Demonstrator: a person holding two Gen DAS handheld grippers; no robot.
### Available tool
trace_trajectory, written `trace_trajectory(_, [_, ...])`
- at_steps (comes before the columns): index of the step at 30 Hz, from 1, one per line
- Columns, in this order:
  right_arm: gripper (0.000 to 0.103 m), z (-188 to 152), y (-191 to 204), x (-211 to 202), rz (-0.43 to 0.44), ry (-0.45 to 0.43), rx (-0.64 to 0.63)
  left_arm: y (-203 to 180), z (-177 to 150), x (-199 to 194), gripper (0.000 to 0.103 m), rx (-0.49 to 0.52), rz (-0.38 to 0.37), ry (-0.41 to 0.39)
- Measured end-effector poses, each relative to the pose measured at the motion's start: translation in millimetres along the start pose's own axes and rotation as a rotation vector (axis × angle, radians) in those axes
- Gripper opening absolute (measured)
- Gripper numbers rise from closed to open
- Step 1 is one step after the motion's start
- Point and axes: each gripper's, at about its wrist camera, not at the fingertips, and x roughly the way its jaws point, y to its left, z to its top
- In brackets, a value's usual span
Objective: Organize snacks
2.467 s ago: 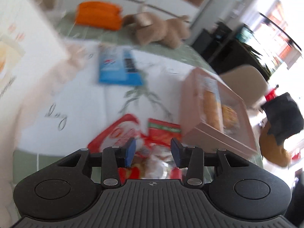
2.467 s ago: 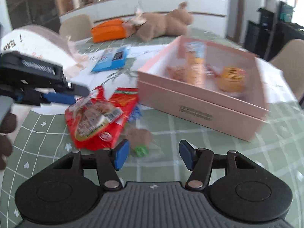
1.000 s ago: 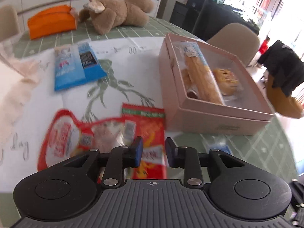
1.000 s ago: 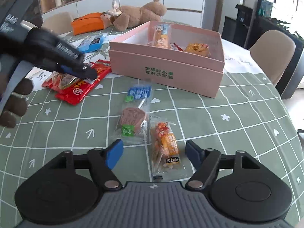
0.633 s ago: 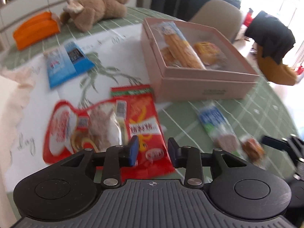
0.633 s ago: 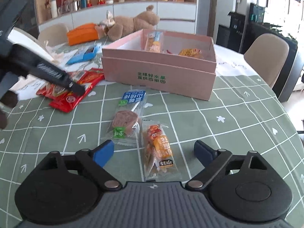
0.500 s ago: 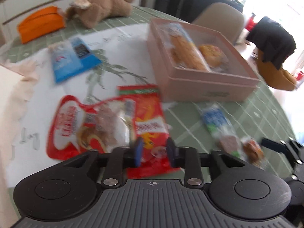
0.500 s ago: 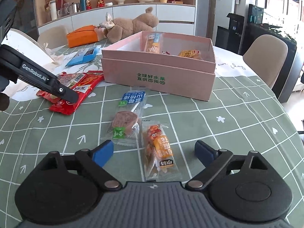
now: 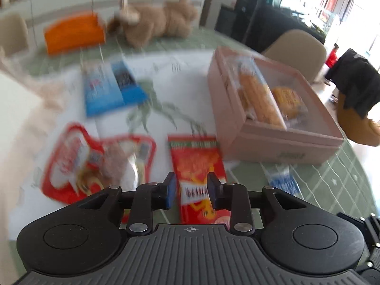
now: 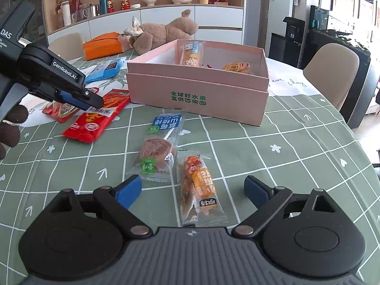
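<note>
A long red foil snack packet (image 10: 95,121) is seen flat on the green checked tablecloth (image 10: 296,147), its long axis running away from the left gripper (image 9: 191,189), whose blue fingers are parted narrowly above it, gripping nothing. Two clear-wrapped snacks, a lollipop (image 10: 156,152) and an orange sausage stick (image 10: 201,190), are framed by the wide-open, empty right gripper (image 10: 192,189). Three snacks are counted in the pink cardboard box (image 10: 197,95). Since half a second ago, little is changed.
</note>
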Motion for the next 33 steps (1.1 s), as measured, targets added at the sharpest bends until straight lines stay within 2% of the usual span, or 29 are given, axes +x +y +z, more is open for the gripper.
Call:
trace_trajectory(2, [0.094, 0.0, 0.1, 0.0, 0.0, 0.0, 0.001, -9.7, 1.9, -3.4, 0.032, 0.036, -0.009, -0.028])
trace_trajectory(5, [0.094, 0.0, 0.1, 0.3, 0.0, 0.0, 0.001, -30.2, 2.1, 9.1, 0.033, 0.132, 0.023, 0.032])
trace_trajectory(8, [0.095, 0.0, 0.4, 0.6, 0.0, 0.0, 0.001, -39.5, -0.4, 22.4, 0.033, 0.151, 0.031, 0.085])
trace_trajectory(12, [0.095, 0.0, 0.3, 0.8, 0.0, 0.0, 0.001, -46.4, -5.3, 22.1, 0.043, 0.173, 0.025, 0.097])
trace_trajectory(16, [0.095, 0.0, 0.3, 0.9, 0.0, -0.001, 0.001, -39.1, -4.4, 18.2, 0.045, 0.131, -0.023, 0.116])
trace_trajectory(17, [0.095, -0.1, 0.4, 0.9, 0.0, -0.001, 0.002, -36.5, -4.1, 18.4, 0.044, 0.125, -0.012, 0.11])
trace_trajectory(18, [0.095, -0.1, 0.5, 0.9, -0.001, -0.001, 0.002, -34.7, -4.0, 18.7, 0.039, 0.126, 0.016, 0.096])
trace_trajectory(20, [0.095, -0.1, 0.5, 0.9, -0.001, -0.001, 0.002, -28.9, -4.2, 21.2, 0.039, 0.119, 0.093, 0.079])
trace_trajectory(21, [0.095, -0.2, 0.6, 0.9, -0.001, -0.001, 0.002, -24.4, -3.5, 22.6, 0.044, 0.102, 0.101, 0.079])
trace_trajectory(24, [0.095, -0.2, 0.8, 1.1, -0.001, -0.001, 0.002, -11.0, -1.3, 25.0, 0.053, 0.04, 0.098, 0.08])
trace_trajectory(31, [0.099, 0.5, 1.2, 2.4, 0.01, 0.005, -0.003, -8.5, 6.4, 28.7, 0.05, -0.013, 0.009, 0.119])
trace_trajectory(33, [0.1, 1.1, 1.3, 3.4, 0.018, 0.01, -0.009, -13.2, 3.5, 23.8, 0.05, -0.03, 0.016, 0.099])
